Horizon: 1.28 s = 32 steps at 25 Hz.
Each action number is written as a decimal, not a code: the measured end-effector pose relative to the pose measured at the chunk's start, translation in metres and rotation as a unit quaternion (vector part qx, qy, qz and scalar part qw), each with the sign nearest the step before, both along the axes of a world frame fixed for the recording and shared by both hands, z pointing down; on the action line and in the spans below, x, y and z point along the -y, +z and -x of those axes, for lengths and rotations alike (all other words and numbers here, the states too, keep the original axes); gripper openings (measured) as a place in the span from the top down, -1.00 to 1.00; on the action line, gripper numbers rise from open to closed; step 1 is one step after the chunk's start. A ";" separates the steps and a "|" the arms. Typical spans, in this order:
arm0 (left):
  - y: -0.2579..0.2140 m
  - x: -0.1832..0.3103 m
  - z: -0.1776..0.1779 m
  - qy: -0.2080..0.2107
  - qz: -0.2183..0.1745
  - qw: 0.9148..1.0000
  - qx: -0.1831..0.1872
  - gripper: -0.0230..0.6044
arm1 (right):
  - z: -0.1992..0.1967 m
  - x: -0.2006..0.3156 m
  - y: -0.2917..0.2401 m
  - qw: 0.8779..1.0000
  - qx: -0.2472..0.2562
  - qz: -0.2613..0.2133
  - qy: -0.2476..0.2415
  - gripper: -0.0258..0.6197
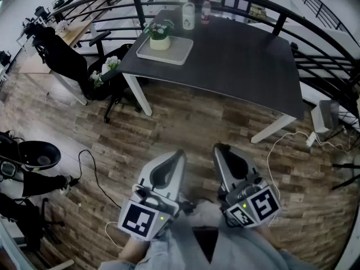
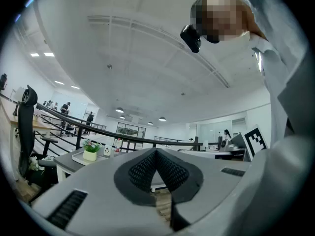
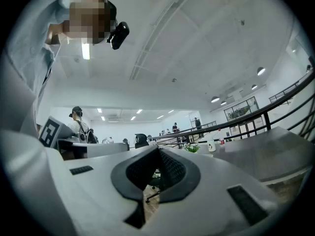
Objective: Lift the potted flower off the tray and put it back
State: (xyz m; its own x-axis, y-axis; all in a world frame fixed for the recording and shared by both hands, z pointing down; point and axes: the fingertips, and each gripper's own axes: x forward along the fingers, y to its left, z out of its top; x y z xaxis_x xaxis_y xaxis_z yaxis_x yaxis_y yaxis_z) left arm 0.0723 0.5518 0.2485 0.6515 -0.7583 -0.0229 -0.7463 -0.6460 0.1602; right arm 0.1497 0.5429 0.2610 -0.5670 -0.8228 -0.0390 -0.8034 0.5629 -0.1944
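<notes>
Both tools are down at 6 o'clock in the head view, close to my body and over the wooden floor. The left gripper point(image 1: 175, 157) has its jaws pressed together with nothing between them, and the right gripper point(image 1: 220, 151) is the same. Both point level toward the table point(image 1: 236, 66), which is well apart from them.

The potted flower point(image 1: 159, 35) stands upright at about 11 o'clock on a pale tray point(image 1: 179, 54). It sits toward the tray's 10 o'clock side, and the tray lies at the table's 10 o'clock corner. A white bottle point(image 1: 188, 16) stands just beyond the tray at 12 o'clock.

So the lift has not begun. I first have to close the distance and open a pair of jaws.

I judge the pot small, light and rigid, with a smooth wall that could slip. The leaves and blossoms above it look soft and easily crushed. I would grip the pot's wall below the rim from opposite sides. I would keep clear of the greenery and hold the pot upright, so that it neither tips nor drags the tray.
</notes>
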 end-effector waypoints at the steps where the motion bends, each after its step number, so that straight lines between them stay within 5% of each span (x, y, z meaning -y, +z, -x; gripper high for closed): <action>1: 0.000 -0.001 0.001 0.000 -0.001 1.000 -0.001 0.91 | 0.001 -0.001 0.000 1.000 0.000 0.000 0.000 0.91; 18: -0.001 -0.006 0.020 0.006 -0.002 1.000 -0.004 0.91 | 0.020 -0.008 -0.001 0.999 -0.033 -0.013 0.016 0.91; 32: 0.004 0.004 0.077 0.001 -0.008 1.000 -0.003 0.91 | 0.062 0.002 0.000 0.997 -0.060 -0.032 0.037 0.91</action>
State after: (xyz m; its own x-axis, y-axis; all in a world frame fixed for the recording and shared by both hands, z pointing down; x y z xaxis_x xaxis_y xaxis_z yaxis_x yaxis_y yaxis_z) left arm -0.0047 0.5479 0.2523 0.6528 -0.7565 -0.0388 -0.7442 -0.6501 0.1532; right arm 0.0879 0.5413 0.2612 -0.5082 -0.8607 -0.0288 -0.8586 0.5090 -0.0603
